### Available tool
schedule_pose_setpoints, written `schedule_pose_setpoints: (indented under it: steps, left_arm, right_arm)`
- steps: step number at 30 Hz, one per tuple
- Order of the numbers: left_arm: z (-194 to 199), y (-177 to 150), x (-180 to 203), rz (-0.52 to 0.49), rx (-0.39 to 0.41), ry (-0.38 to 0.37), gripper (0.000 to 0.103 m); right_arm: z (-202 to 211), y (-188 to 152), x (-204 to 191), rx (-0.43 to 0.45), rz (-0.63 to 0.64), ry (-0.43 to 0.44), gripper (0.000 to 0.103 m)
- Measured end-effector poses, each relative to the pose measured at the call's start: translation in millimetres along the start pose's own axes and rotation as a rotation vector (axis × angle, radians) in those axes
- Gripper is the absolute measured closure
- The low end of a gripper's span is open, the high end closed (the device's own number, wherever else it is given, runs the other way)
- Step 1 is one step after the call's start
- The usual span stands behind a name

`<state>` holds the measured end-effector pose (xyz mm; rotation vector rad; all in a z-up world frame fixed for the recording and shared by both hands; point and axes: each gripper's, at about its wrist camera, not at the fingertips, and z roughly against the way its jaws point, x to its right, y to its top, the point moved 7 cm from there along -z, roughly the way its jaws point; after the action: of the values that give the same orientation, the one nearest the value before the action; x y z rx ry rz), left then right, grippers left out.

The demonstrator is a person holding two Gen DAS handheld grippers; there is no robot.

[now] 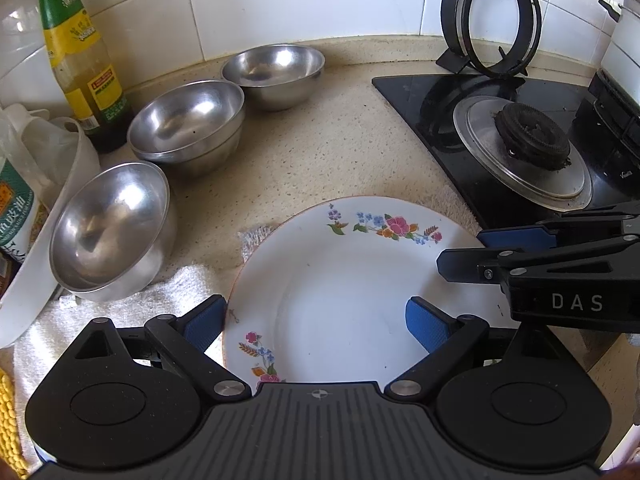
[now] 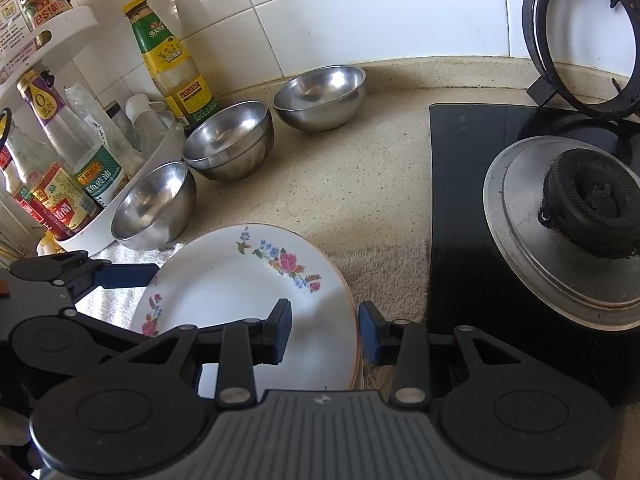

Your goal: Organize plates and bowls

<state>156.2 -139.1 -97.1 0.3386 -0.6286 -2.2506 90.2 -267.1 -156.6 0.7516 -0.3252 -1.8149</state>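
Nearest the left wrist camera, the left gripper (image 1: 314, 326) hovers low over a white floral plate (image 1: 344, 292), its blue pads spread wide, one off the plate's left rim and the other over its inner right part, neither pressing on it; the jaws are released. From the right wrist view, the right gripper (image 2: 325, 330) straddles the plate's (image 2: 224, 280) right rim, one blue pad over the plate's face and the other outside the edge, with a visible gap on each side, so these jaws are also unclenched. A second rim shows just beneath the top one in this view, suggesting stacked plates. The stack rests on a pale towel (image 2: 384, 272) spread on the speckled countertop (image 1: 320, 136), just beside the black glass stove (image 2: 464, 208).

Behind the plate and to its left stand three groups of steel bowls: a near bowl (image 1: 112, 228) tilted on the towel's edge and touching a white rack (image 1: 52, 240), a middle stack of bowls (image 1: 188, 124), and a far bowl (image 1: 276, 74) close to the tiled wall. A sauce bottle (image 1: 76, 52) with a yellow-green label stands behind the middle bowls. A pan support ring (image 1: 496, 20) leans upright against the wall at the stove's back corner
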Motion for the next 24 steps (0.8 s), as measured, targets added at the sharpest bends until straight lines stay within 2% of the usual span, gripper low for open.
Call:
schedule_pose_setpoints:
  steps: [8, 15, 19, 24]
  left_arm:
    - [10.4, 3.2, -0.2, -0.006, 0.04, 0.029, 0.004]
    - [27.3, -8.0, -23.0, 0.059, 0.049, 0.074, 0.004]
    - [33.9, -26.1, -28.6, 0.064, 0.024, 0.088, 0.004]
    - [30.4, -42.0, -14.5, 0.058, -0.018, 0.067, 0.004]
  right_arm:
    - [4.1, 2.3, -0.2, 0.019, 0.006, 0.007, 0.063]
    - [19.7, 4.2, -2.7, 0.045, 0.064, 0.012, 0.063]
    - [24.2, 0.1, 2.2, 0.038, 0.084, 0.0, 0.063]
    - [21.8, -7.0, 0.6, 0.021, 0.091, 0.031, 0.063]
